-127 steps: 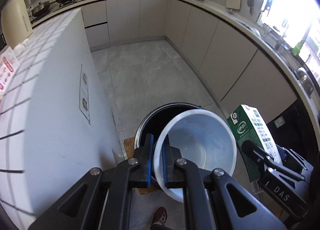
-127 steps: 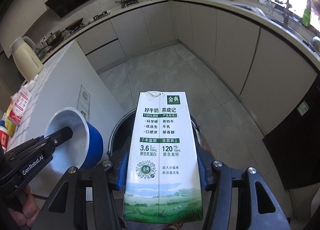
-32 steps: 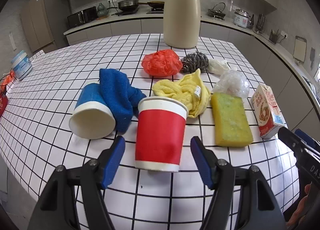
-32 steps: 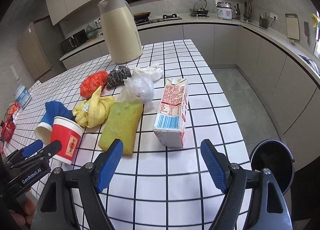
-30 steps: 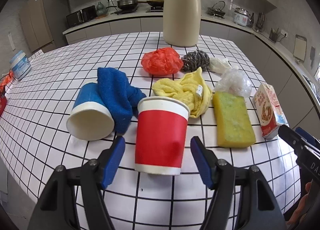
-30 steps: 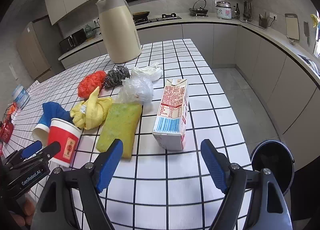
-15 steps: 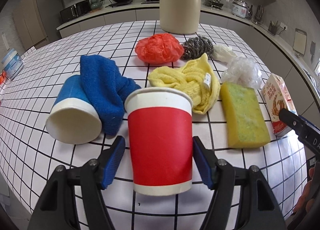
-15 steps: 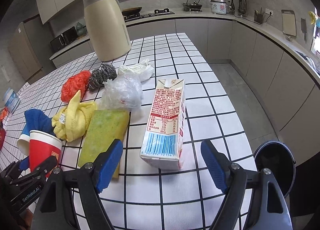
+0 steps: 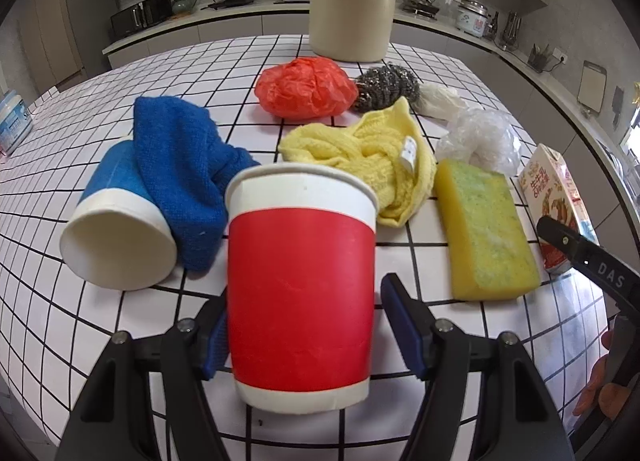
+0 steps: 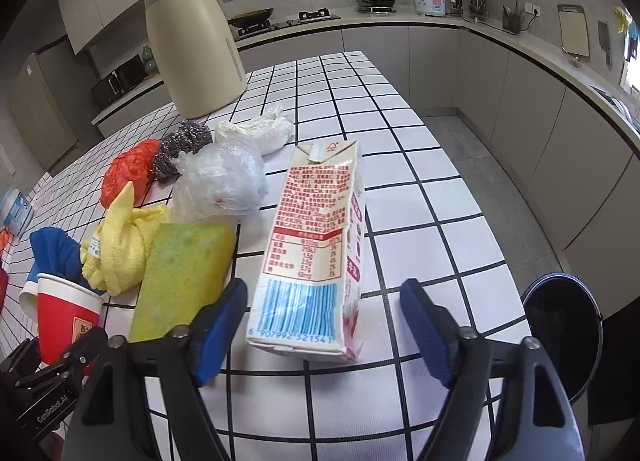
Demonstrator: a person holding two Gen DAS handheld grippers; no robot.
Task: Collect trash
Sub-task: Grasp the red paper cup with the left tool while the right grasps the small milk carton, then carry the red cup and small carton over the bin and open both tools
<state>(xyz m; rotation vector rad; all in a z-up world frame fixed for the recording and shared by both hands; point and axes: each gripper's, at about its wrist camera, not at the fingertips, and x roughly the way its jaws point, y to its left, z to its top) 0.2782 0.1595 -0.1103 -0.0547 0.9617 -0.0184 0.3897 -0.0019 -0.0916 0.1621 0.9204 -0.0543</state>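
A red paper cup (image 9: 301,289) stands upright on the white tiled counter (image 9: 100,333). My left gripper (image 9: 308,329) is open, with its blue pads on either side of the cup's lower half. A red-and-white carton (image 10: 316,249) lies on the counter in the right wrist view. My right gripper (image 10: 324,325) is open, its pads astride the carton's near end without touching. A blue paper cup (image 9: 116,221) lies on its side at the left. A black trash bin (image 10: 560,329) stands on the floor at the right.
A blue cloth (image 9: 180,173), yellow cloth (image 9: 368,165), yellow-green sponge (image 9: 484,225), red plastic bag (image 9: 306,89), steel scourer (image 9: 386,87) and clear plastic bags (image 9: 480,141) lie behind the cup. A tall beige jug (image 10: 192,37) stands at the back.
Both grippers moved from the bin, where they held a blue cup and a green carton, to the counter. They have closed in on the red cup and the carton.
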